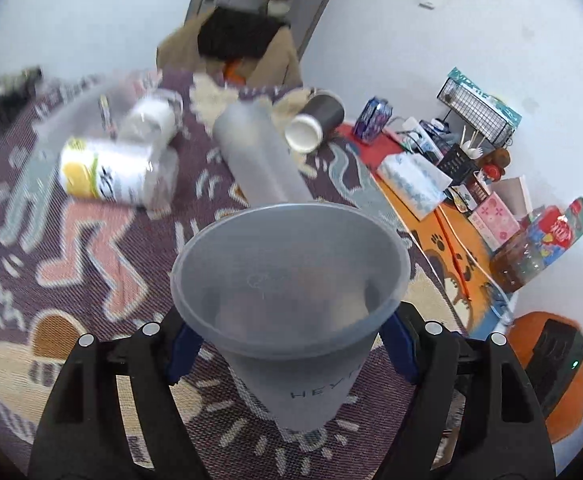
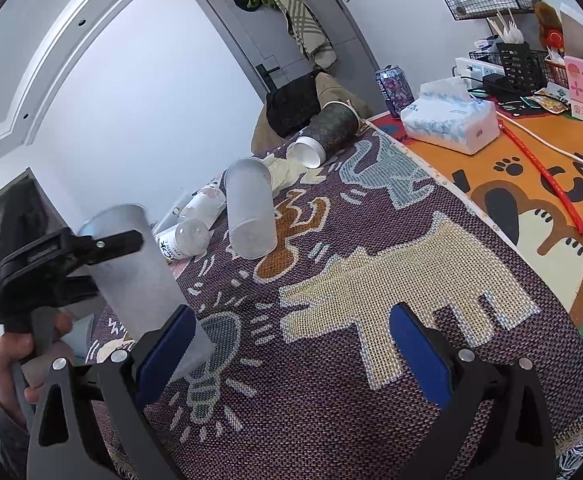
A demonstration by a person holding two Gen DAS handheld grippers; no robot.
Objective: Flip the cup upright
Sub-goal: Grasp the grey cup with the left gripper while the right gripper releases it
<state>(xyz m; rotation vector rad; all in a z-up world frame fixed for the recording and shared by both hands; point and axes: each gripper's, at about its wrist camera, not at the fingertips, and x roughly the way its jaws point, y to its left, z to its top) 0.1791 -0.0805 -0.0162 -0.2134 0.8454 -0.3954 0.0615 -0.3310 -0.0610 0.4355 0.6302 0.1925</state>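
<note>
My left gripper [image 1: 291,356] is clamped on the frosted cup [image 1: 291,280], mouth up and lifted off the woven mat [image 1: 91,280].

From my right wrist, that cup [image 2: 131,268] tilts in the air over the mat's near left corner, while my right gripper [image 2: 291,348] hangs with its blue pads [image 2: 419,344] wide apart, gripping nothing. Toward the mat's far edge a second frosted cup [image 2: 249,212], a dark paper cup [image 2: 327,128] and a labelled bottle [image 1: 107,172] lie on their sides.

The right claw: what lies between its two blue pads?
Nothing is held between them. In the right wrist view the right claw stands open over the bare woven cloth. The frosted cup, gripped by the left claw, stands beside its left pad.
</note>
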